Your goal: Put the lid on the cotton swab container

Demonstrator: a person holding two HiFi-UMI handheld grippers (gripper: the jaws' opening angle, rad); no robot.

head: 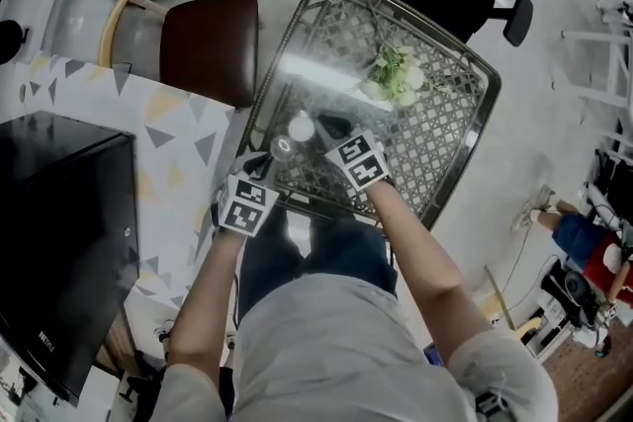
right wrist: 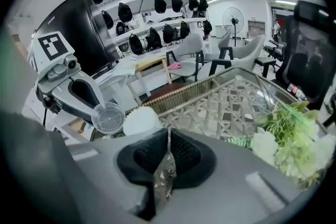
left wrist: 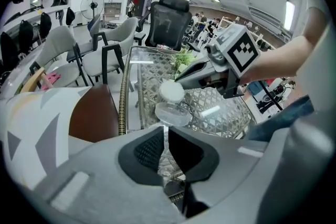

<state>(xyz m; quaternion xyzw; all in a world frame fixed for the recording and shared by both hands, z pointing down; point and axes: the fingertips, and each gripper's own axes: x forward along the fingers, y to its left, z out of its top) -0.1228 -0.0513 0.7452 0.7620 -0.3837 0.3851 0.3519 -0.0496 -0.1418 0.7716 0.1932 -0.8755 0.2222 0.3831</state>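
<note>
Forearms of the person point(head: 213, 282) fill the bottom of the head view, both reaching toward the small white round cotton swab container point(left wrist: 171, 91), which sits on the glass-topped lattice wicker table point(head: 435, 133).

Left gripper point(left wrist: 164, 131) has its fingers clenched on the rim of the clear round plastic lid point(left wrist: 173, 113). The lid is just beside the container on the person's side, not on it yet. Can't tell if the two actually touch.

Right gripper point(right wrist: 168, 136) has its fingers squeezed together to a thin slit with nothing between them, only table lattice showing through. Its tips are right up against the container on the side away from the lid.

Past the container there's a bunch of green and white artificial flowers point(head: 394, 74) on the table, well apart from it. Off to the container's left, beyond the table edge, is a brown padded chair seat point(head: 210, 44).
</note>
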